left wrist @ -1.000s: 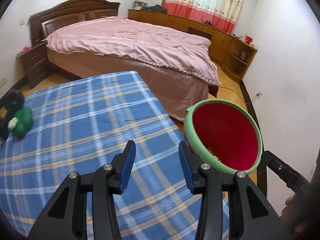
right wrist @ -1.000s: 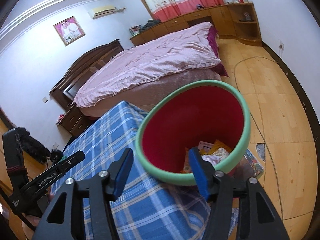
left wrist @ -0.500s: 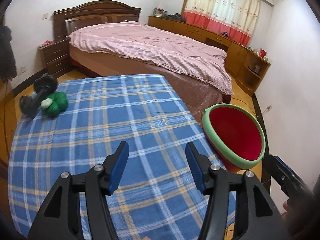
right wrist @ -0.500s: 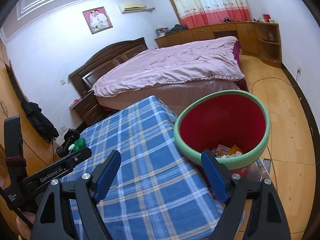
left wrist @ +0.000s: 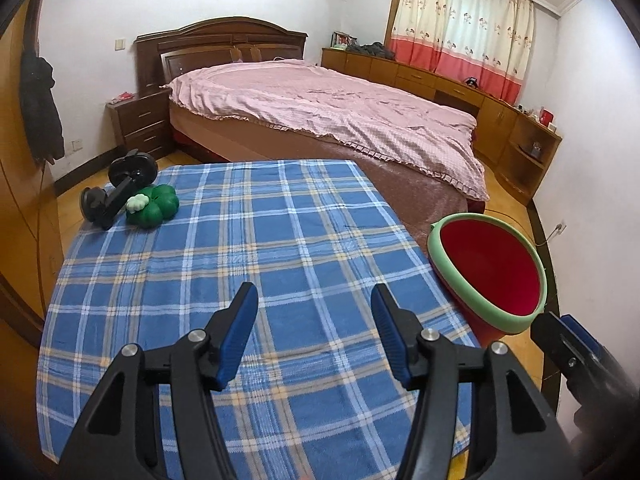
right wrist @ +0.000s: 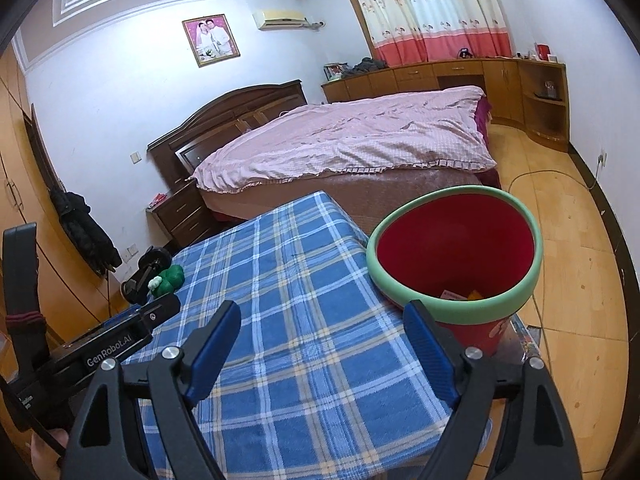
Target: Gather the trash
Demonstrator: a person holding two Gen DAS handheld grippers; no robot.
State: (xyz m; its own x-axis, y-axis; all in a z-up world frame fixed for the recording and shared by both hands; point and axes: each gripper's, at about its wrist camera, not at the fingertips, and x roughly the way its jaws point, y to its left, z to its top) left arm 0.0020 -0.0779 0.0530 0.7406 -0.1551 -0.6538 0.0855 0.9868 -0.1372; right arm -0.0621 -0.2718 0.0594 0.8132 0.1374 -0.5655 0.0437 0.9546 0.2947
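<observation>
While both grippers hang above the near half of the table (left wrist: 168, 280), neither carries anything: the left gripper (left wrist: 314, 334) has its blue pads set moderately apart with only checked cloth showing between them, and the right gripper (right wrist: 320, 346) stands wide, its jaws likewise empty. The landmark here is the trash bin (right wrist: 454, 264), a red bucket with a pale green rim standing on the floor against the table's right edge, beside the bed (left wrist: 320, 108). Down inside the bin a few scraps (right wrist: 460, 294) of paper or wrapper lie at the bottom, so some of the collecting looks done. Across the table from the bin, the cloth appears free of litter; only a green plush toy (left wrist: 154, 208) and a black stand-like device (left wrist: 120, 188) remain at the far-left corner, well apart from the bin, and whether either counts as trash cannot be told. On that reading the task seems close to its end, unless more litter lies beyond view. The bin's long axis runs roughly upright, its mouth facing upward and open, though it looks a little tilted in these wide-angle views, and lens distortion may account for that.
</observation>
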